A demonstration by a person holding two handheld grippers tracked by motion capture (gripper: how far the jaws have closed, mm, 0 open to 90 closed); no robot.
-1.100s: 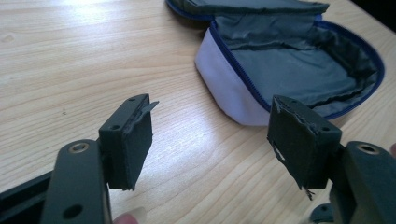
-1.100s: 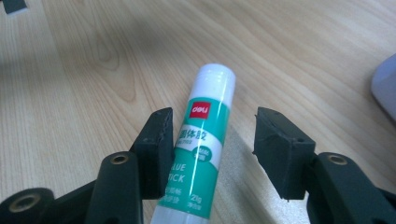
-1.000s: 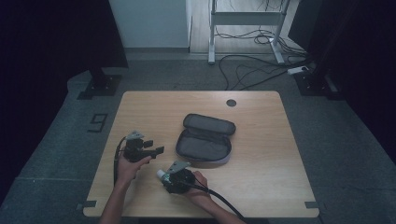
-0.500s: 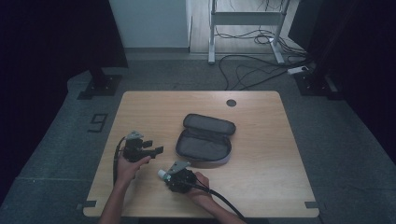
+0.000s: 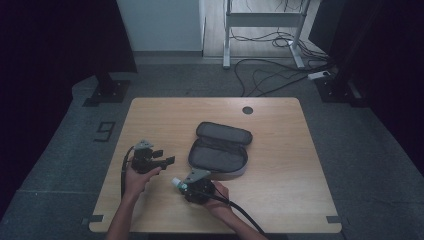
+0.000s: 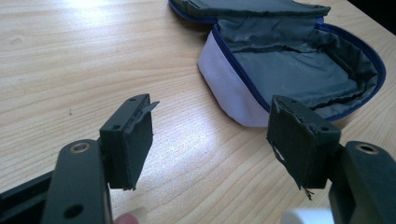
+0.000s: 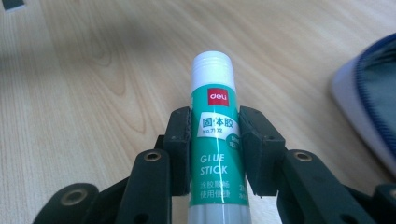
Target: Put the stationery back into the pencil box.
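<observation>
here the right gripper clamps the glue stick, long axis along its jaws, cap pointing away from the open pencil case just beside it; the left gripper gapes empty.

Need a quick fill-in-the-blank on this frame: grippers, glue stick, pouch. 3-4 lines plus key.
1. The right gripper is shut on a ____ stick.
2. The left gripper holds nothing; its jaws are ____.
3. The pouch lies on the table with its zip ____.
4. The glue stick has a ____ cap.

Missing words: glue; open; open; white
</observation>
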